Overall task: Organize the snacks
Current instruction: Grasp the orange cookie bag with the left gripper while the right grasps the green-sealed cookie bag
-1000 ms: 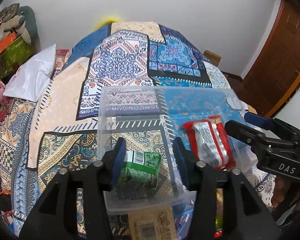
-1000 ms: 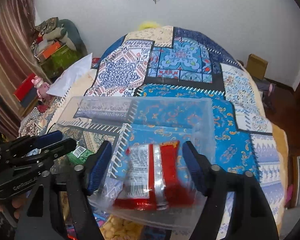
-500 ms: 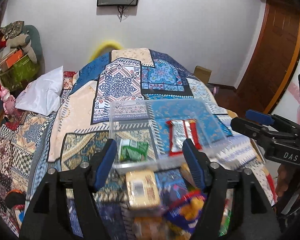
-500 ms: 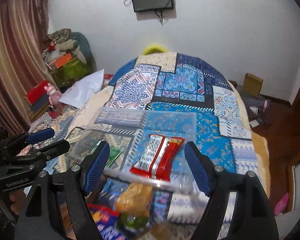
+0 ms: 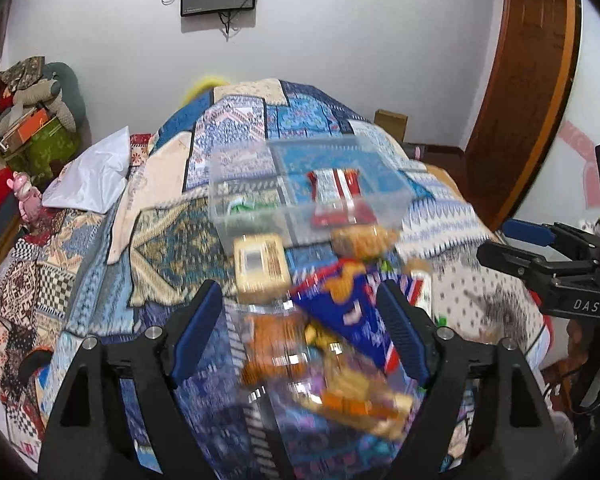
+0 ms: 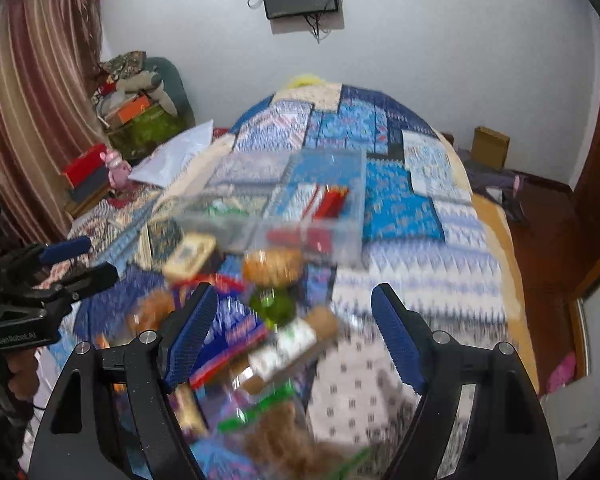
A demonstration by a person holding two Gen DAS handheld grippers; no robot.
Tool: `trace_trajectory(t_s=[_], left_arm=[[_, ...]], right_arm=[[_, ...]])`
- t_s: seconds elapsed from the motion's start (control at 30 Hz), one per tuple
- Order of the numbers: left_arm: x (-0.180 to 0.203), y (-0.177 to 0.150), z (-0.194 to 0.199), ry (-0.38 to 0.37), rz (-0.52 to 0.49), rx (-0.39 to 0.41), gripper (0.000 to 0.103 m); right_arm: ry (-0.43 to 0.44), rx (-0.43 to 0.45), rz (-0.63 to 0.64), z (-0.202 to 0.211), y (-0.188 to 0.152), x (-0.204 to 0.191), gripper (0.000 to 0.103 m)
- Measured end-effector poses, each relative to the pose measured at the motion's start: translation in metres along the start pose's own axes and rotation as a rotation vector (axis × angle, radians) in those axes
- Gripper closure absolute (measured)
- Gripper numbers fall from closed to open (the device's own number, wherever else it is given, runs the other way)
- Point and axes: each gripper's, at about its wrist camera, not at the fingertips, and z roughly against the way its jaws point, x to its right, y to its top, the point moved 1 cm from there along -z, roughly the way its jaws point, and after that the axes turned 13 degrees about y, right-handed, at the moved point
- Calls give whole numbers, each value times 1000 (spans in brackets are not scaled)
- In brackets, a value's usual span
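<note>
From your left wrist view, your left gripper (image 5: 300,332) is released and its jaws are opening, with blurred snack packets (image 5: 332,344) on the bed (image 5: 172,240) beneath them, none pinched. The clear bin (image 5: 300,196) sits farther up the quilt, holding a red packet (image 5: 336,192).

From your right wrist view, your right gripper (image 6: 292,336) is also released, jaws opening over the snack pile (image 6: 268,320), gripping nothing. The bin (image 6: 292,208) lies beyond, mid-bed.

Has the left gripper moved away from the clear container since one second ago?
Yes. The left gripper has pulled back from the clear container, which now lies farther off on the bed quilt.
</note>
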Motion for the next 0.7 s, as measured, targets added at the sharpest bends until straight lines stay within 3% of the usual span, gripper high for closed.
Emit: trace_trajectory(t_s=[0.33, 0.7], left_arm=[[19, -46, 6, -35, -2, -40, 22], [31, -58, -12, -15, 14, -46, 24]], right_arm=[[26, -91, -29, 1, -60, 1, 25], [36, -204, 38, -22, -94, -4, 19]])
